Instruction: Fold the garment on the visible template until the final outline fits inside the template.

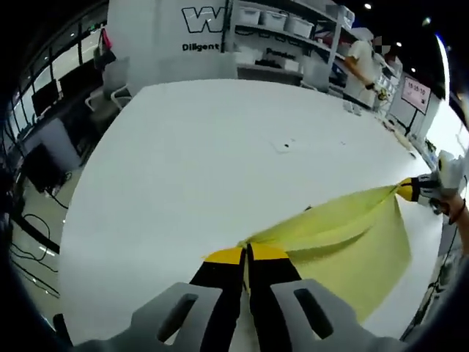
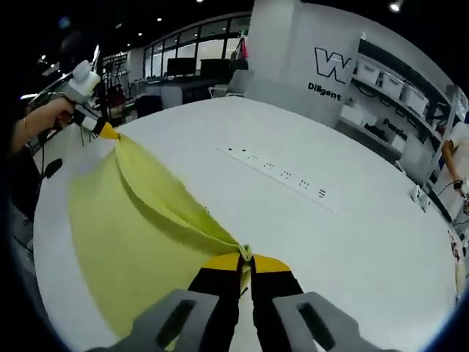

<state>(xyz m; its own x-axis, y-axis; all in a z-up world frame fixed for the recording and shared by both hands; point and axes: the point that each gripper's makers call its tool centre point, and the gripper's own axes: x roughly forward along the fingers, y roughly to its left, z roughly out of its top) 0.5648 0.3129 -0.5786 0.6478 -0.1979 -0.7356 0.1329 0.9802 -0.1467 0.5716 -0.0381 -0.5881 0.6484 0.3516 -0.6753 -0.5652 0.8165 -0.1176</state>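
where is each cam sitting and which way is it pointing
Left gripper view: rides the left gripper, looking along its shut jaws over the white table toward shelves; the right gripper and a hand show at right.
Right gripper view: rides the right gripper, facing across the table toward windows; the left gripper and a hand show at left.
Shared: the yellow garment stretched between both grippers, and the table.

white table (image 2: 352, 242) | yellow garment (image 2: 124, 242) draped on it | inset strip (image 2: 282, 176), perhaps sockets
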